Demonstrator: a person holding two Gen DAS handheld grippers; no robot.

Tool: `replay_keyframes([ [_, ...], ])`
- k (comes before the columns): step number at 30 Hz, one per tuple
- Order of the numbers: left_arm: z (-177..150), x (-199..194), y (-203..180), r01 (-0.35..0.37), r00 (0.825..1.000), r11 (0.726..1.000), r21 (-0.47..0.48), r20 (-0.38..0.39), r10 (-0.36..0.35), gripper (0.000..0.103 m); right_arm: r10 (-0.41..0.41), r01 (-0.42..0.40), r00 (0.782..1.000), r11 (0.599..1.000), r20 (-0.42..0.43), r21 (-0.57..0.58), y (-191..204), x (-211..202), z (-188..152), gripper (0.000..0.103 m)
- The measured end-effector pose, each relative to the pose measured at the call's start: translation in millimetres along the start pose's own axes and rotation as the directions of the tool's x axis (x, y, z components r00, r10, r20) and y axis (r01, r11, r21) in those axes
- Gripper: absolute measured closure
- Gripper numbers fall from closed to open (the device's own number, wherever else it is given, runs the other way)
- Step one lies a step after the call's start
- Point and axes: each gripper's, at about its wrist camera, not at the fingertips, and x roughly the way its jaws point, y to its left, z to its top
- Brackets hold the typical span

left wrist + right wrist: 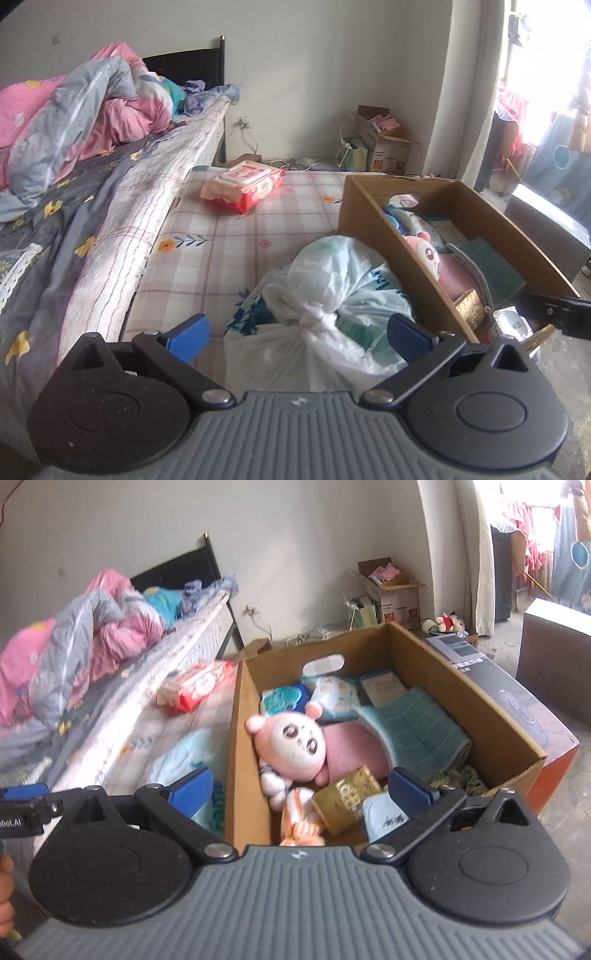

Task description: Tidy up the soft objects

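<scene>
A knotted white plastic bag [332, 280] lies on the checked mattress [207, 229], beside the brown cardboard box [388, 236]. My left gripper [297, 334] hovers over the bag's knot, open wide, with its blue pads clear of the plastic. The right gripper [301, 790] is open too and straddles the box's left wall [240, 738], holding nothing. Inside the box lie a pink plush toy [295, 738], a pink cloth [354, 746], a folded teal towel [417, 723], soft packs and a gold box [347, 797]. A red wipes pack [243, 182] sits farther back on the mattress.
A higher bed [110, 192] on the left carries crumpled pink and grey quilts [81, 110]. An open carton [384, 144] and cables stand by the back wall. A dark appliance [509, 701] is right of the box, and a small doll [448, 622] sits on the floor.
</scene>
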Motion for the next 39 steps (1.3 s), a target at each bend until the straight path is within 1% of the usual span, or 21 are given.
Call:
replay_keyframes([
  [2,-9.1,-4.6,2.3,-0.039,0.999,0.999,-0.013,0.005,0.039,0.000,-0.012,0.012,1.000,1.000,-0.028,-0.023,10.8,-0.2,-8.8,0.001],
  [5,-18.6,-6.6,3.5,-0.094,0.996,0.995,-0.028,-0.003,0.094,0.000,-0.056,0.054,0.998,0.996,-0.031,-0.070,25.1,-4.1,-21.5,0.001],
  [7,-21.4,-3.7,5.9,-0.091,0.995,0.995,-0.045,-0.036,0.089,0.000,-0.092,0.089,0.995,0.991,-0.028,-0.097,32.9,-6.3,-27.6,0.001],
  [10,-22.5,1.6,8.4,-0.085,0.992,0.994,-0.062,-0.101,0.079,0.000,-0.119,0.116,0.993,0.986,-0.017,-0.117,38.2,-11.4,-32.7,0.001],
  [11,-26.0,1.6,7.1,-0.096,0.990,0.994,-0.060,-0.113,0.089,0.000,-0.127,0.125,0.992,0.985,-0.010,-0.116,39.2,-14.3,-34.1,0.001],
  [13,-30.7,-1.9,3.8,-0.116,0.988,0.992,-0.041,-0.111,0.111,0.000,-0.136,0.135,0.991,0.985,0.000,-0.104,39.1,-20.5,-35.6,0.001],
  [16,-36.8,-3.6,-2.9,-0.125,0.985,0.992,-0.029,-0.124,0.121,0.000,-0.113,0.112,0.993,0.992,-0.018,-0.064,36.3,-28.7,-36.9,0.001],
  [19,-41.3,-2.9,-9.6,-0.127,0.981,0.992,-0.026,-0.150,0.121,0.000,-0.052,0.050,0.997,0.998,-0.056,-0.037,38.2,-31.4,-40.3,0.001],
  [23,-41.7,-2.9,-15.0,-0.129,0.979,0.991,-0.027,-0.166,0.123,0.000,-0.024,0.014,0.993,0.996,-0.113,-0.084,49.7,-23.1,-44.2,0.001],
  [27,-40.4,-2.8,-19.6,-0.126,0.978,0.992,-0.030,-0.174,0.119,0.000,-0.031,0.016,0.989,0.994,-0.143,-0.107,55.2,-14.4,-47.2,0.001],
  [30,-39.8,-0.7,-24.4,-0.122,0.977,0.992,-0.019,-0.181,0.116,0.000,-0.032,0.017,0.987,0.995,-0.159,-0.099,54.0,-9.2,-46.6,0.001],
  [39,-35.8,3.0,-32.5,-0.126,0.976,0.992,-0.001,-0.178,0.123,0.000,-0.062,0.045,0.984,0.993,-0.168,-0.105,47.8,1.6,-42.9,0.001],
])
